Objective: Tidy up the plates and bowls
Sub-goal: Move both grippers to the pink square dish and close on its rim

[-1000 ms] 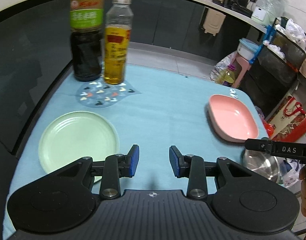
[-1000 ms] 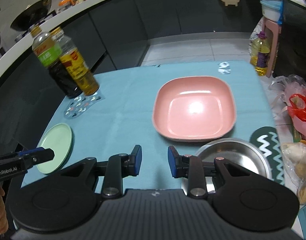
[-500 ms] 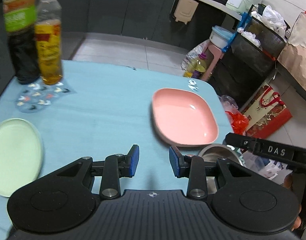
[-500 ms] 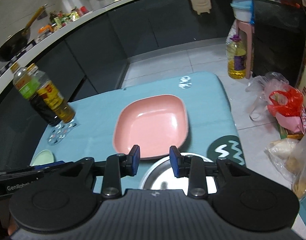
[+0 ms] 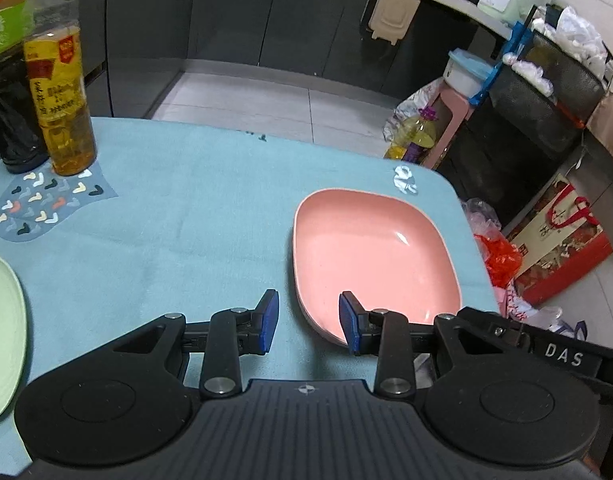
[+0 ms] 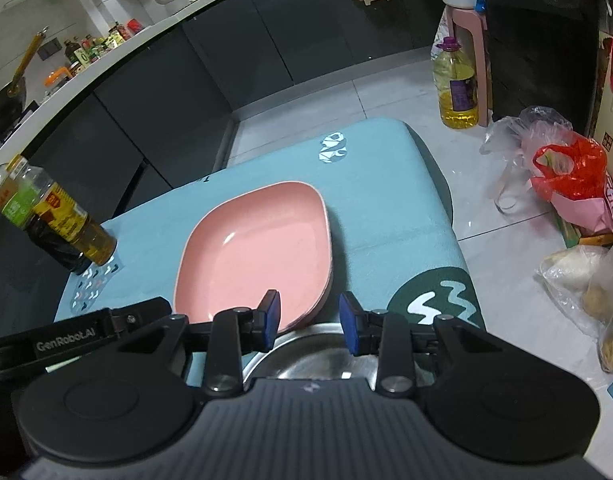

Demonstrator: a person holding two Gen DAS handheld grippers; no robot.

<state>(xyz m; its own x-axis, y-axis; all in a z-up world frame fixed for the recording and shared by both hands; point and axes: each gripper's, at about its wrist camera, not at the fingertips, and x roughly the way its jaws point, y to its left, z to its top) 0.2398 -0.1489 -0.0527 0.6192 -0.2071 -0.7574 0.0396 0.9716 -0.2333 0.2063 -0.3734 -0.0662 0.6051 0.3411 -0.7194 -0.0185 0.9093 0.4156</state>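
Observation:
A pink square plate [image 5: 370, 256] lies on the blue tablecloth at the right; it also shows in the right wrist view [image 6: 258, 256]. My left gripper [image 5: 308, 322] is open and empty, hovering at the plate's near left rim. My right gripper [image 6: 309, 322] is open and empty above the far rim of a steel bowl [image 6: 318, 360], just past the pink plate's near corner. A pale green round plate [image 5: 2, 332] lies at the far left edge of the left wrist view.
Two sauce bottles [image 5: 58, 92] stand on a patterned mat [image 5: 46, 204] at the back left, also visible in the right wrist view [image 6: 62, 224]. The table's right edge [image 6: 446, 208] drops to a floor with bags [image 6: 566, 176] and an oil jug [image 6: 456, 84].
Both grippers have swung right and come closer to the pink plate. The green plate slid to the left edge of the left wrist view. The steel bowl now sits under my right gripper.

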